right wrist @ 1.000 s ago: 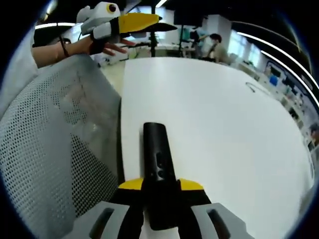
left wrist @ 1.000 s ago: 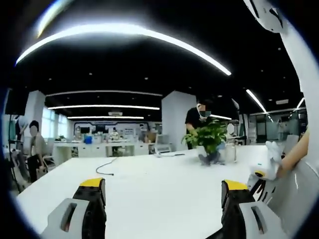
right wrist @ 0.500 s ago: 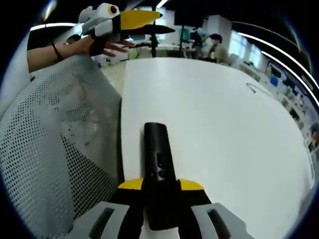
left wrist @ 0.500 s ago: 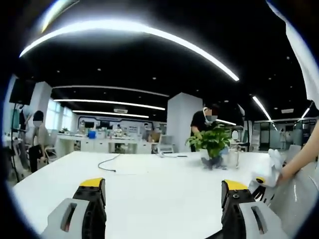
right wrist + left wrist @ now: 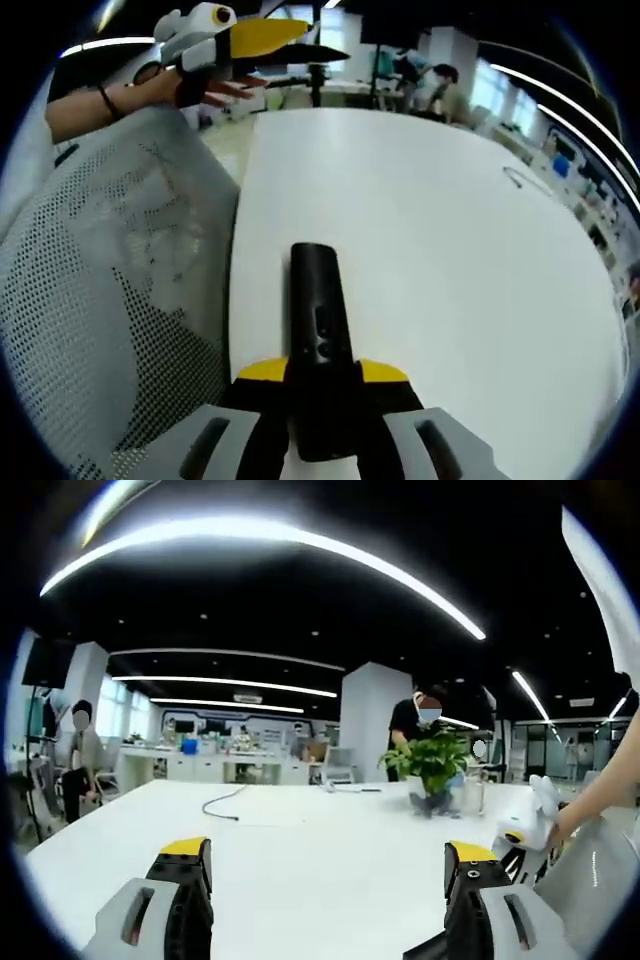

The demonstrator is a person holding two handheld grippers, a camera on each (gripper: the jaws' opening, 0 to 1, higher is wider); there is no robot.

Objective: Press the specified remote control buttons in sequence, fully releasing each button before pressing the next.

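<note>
While the right gripper [image 5: 322, 378] sits low over the white table [image 5: 450, 260], its two yellow-tipped jaws are pressed in on the near end of the black remote control [image 5: 320, 335], pinching it from both sides; the remote runs straight out fwd between the jaws, its far end rounded and resting over the table top, w/ a few small buttons visible along its upper face just ahead of the jaw tips. To the left of the remote, close beside the table edge, is a grey mesh chair back [image 5: 110, 300]. Further out, up and left of the jaws in the right gripper view, the left gripper [image 5: 262, 38] shows w/ its yellow jaw tip pointing across, held by a hand [image 5: 195, 88] w/ a dark band at the wrist. In the left gripper view, the left gripper's [image 5: 327, 865] own jaws stand spread wide apart w/ nothing between them, only bare table [image 5: 300, 850] ahead. Beyond them, fwd and to the right, a potted plant [image 5: 432, 765] stands on the table, w/ a person [image 5: 414, 720] behind it; a dark cable [image 5: 222, 805] lies on the table fwd-left. At the far right edge a hand [image 5: 560, 825] grips a white-and-yellow device, too blurred to read further. Office desks and long ceiling lights [image 5: 270, 545] sit well beyond.
</note>
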